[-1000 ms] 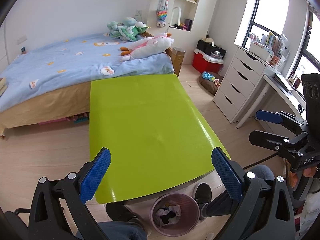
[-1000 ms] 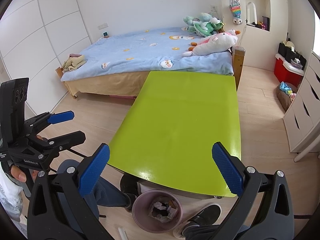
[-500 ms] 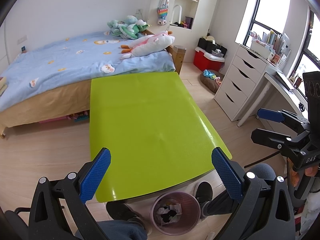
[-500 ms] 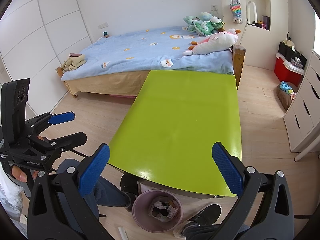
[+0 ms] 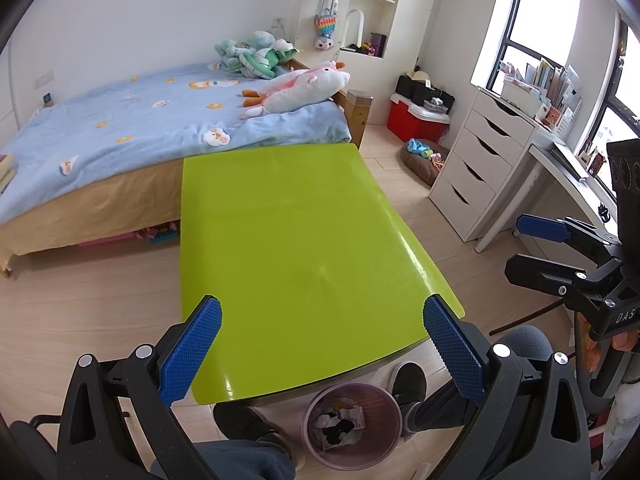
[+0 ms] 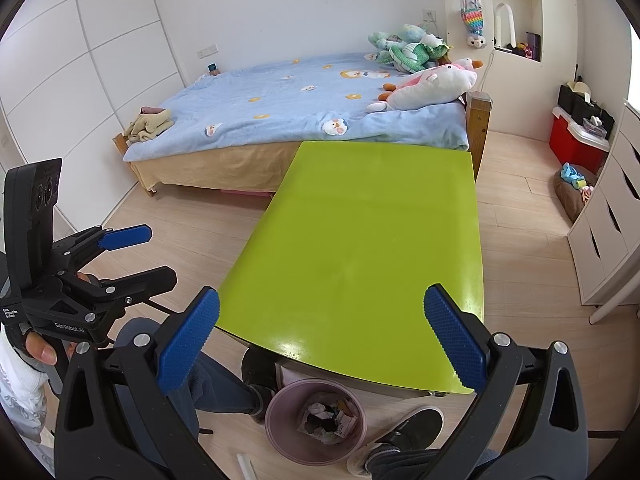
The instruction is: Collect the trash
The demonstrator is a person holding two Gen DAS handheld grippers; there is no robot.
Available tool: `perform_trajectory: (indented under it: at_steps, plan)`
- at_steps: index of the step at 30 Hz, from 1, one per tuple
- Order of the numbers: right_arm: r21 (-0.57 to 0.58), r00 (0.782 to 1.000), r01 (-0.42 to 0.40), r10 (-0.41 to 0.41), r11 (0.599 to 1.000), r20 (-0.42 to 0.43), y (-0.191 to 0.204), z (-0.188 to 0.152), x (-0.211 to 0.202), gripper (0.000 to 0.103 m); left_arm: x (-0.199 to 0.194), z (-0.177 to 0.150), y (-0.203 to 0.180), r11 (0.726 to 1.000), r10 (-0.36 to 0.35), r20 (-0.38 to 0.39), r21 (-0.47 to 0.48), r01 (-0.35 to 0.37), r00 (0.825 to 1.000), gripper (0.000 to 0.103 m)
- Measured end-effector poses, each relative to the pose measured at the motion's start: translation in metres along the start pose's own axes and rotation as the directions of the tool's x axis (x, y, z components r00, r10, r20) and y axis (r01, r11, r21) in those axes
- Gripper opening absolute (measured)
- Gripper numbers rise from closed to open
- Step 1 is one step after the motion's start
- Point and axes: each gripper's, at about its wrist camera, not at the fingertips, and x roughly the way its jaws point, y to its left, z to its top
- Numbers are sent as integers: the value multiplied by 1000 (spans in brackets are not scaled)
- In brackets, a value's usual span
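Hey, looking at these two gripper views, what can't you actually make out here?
- Trash bin contents: crumpled scraps, too small to identify in either view; the printing on them is unreadable.
- Under the green table: hidden by its top in both views.
- White stick-like item on the floor: cut off by the right gripper's body, right wrist view.
- Person: only shoes, legs and a hand show.

Pink trash bin (image 5: 352,426) upright on the floor; crumpled trash (image 5: 340,424) inside.

Black gripper (image 5: 322,354) frames, blue textured pads (image 5: 191,350), silver screws (image 5: 501,349)
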Motion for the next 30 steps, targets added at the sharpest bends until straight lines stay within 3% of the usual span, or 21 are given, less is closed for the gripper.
perform_trajectory:
  at_steps: [30]
  plan:
    - [-1, 1000, -1, 1, 1000, -1, 3, 1, 0, 100, 0, -1, 5, 1000, 3, 1, 3, -3, 1000, 97]
